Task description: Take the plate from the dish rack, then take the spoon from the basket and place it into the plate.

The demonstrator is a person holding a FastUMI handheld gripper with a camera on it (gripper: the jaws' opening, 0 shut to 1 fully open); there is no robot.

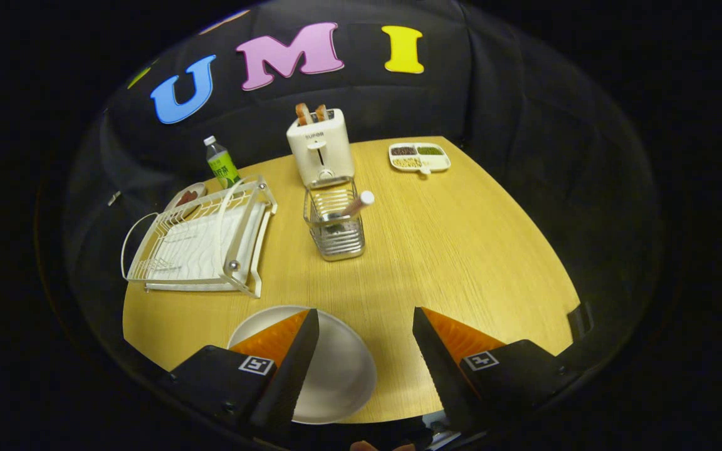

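— Wooden bench (461,250); what is the tool (366,319) doing?
— Its fingers stand apart, holding nothing, above the bench's near edge.
— And the plate (336,369)?
— White, flat on the bench, partly under the left finger.
— The spoon (353,205)?
— Upright in the wire basket (334,232), beyond the plate. The empty dish rack (201,241) stands left of the basket, a toaster (320,150) just behind it.

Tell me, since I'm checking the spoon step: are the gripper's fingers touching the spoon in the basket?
Apart. The gripper view shows bare table between the open gripper and the spoon, which leans in the basket well beyond the fingers.
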